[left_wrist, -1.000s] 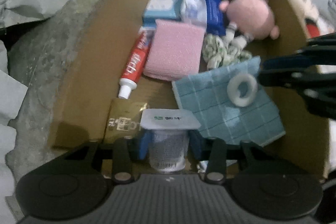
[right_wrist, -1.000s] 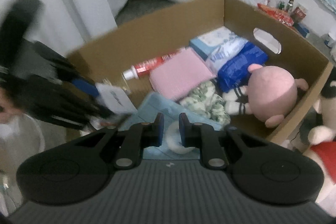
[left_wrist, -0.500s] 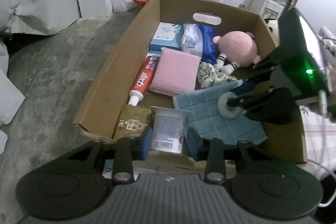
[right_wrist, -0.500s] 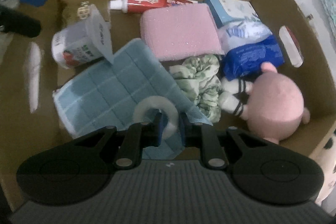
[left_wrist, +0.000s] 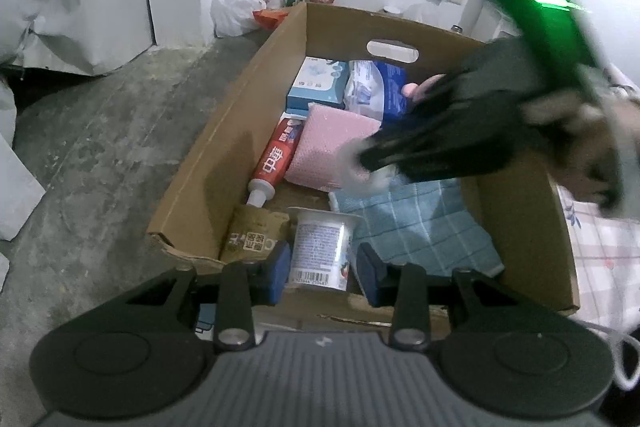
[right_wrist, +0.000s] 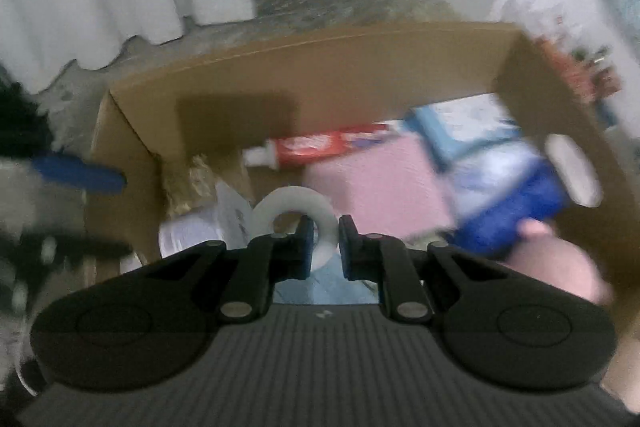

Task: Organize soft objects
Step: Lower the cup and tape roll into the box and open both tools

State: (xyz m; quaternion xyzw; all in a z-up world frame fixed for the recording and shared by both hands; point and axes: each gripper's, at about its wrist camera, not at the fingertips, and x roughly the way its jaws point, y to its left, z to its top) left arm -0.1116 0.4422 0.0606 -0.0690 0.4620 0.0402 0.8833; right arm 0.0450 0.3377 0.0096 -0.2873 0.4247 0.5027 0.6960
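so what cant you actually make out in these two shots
- Pink plush toy: hidden by the right gripper in the left wrist view, smeared by motion blur in the right wrist view.
- Tape roll: a white smudge in the left wrist view.
- Cup: whether the left gripper pads press it.
- Brown packet: print too small.
- Blue cloth: far end under the right gripper.
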